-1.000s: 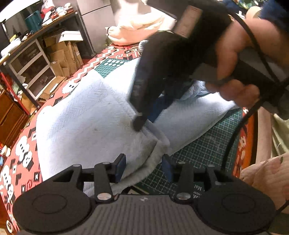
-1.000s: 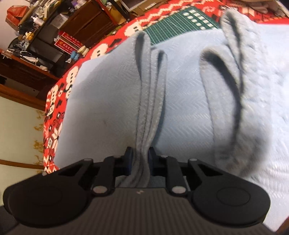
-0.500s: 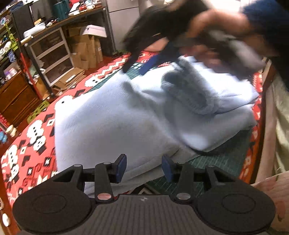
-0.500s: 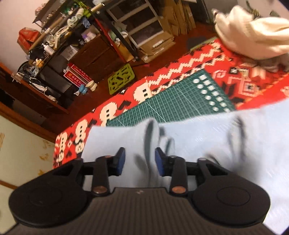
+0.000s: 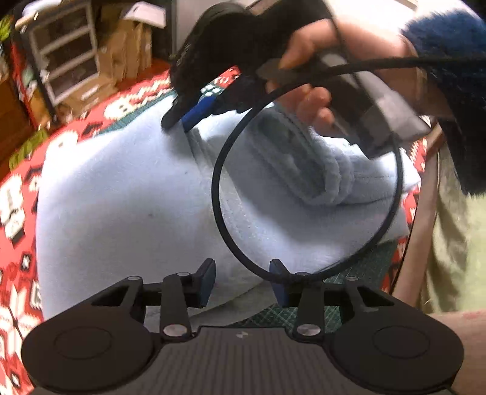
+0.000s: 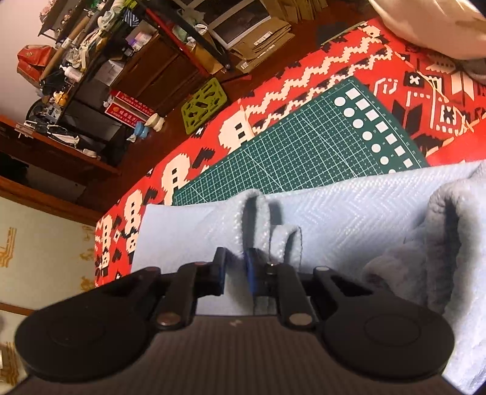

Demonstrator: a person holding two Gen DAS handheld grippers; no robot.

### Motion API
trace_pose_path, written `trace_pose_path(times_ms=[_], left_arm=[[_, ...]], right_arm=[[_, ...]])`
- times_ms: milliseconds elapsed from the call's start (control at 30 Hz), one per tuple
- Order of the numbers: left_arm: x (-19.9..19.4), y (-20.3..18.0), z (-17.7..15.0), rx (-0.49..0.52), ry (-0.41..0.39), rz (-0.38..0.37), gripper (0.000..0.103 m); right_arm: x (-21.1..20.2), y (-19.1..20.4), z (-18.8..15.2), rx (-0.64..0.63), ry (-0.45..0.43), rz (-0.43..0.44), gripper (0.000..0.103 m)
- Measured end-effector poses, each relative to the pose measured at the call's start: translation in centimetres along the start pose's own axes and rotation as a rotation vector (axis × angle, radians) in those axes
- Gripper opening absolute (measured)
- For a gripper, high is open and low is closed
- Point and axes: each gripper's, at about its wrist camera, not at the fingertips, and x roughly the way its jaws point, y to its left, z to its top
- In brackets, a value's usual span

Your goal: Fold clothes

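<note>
A light blue fleece garment (image 5: 121,197) lies spread on a green cutting mat (image 6: 303,152). A rolled fold of it (image 5: 319,170) bunches on the right. My left gripper (image 5: 243,281) hovers over the garment's near edge. Its jaws stand apart and are closing a little, pressing on nothing. A hand (image 5: 309,100) in a dark blue sleeve holds my right gripper (image 5: 182,118) tip-down at the garment's far edge. In the right wrist view the right gripper (image 6: 235,269) is closing, with a raised fold of the garment (image 6: 253,212) pinched between its pads.
A black cable (image 5: 218,182) loops in front of the left camera. Red patterned cloth (image 6: 303,82) covers the table under the mat. A white pile of clothes (image 6: 431,27) sits at the far right. Shelves and cardboard boxes (image 5: 121,60) stand beyond the table; a green plastic grid (image 6: 205,104) lies on the floor.
The right gripper let go of the earlier fold, swung to the garment's far edge and closed on a new fold. The left gripper's view rolled and shifted slightly.
</note>
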Motion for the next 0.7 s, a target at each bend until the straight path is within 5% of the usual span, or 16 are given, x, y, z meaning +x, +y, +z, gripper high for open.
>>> trace_pose_path(times_ms=[133, 333, 533, 700], left_arm=[[0.1, 0.5, 0.7, -0.124, 0.011, 0.067, 0.042], [2.1, -2.0, 1.8, -0.101, 0.136, 0.188, 0.041], [2.5, -3.1, 1.7, -0.172, 0.147, 0.245, 0.012], [-0.1, -3.8, 1.9, -0.209, 0.078, 0.277, 0.011]], right_arm=[[-0.5, -0.4, 0.1, 0.012, -0.007, 0.009, 0.016], [-0.2, 0.1, 0.3, -0.058, 0.02, -0.022, 0.015], [0.6, 0.8, 0.8, -0.154, 0.081, -0.028, 0.004], [-1.4, 0.6, 1.4, -0.137, 0.101, 0.051, 0.003]])
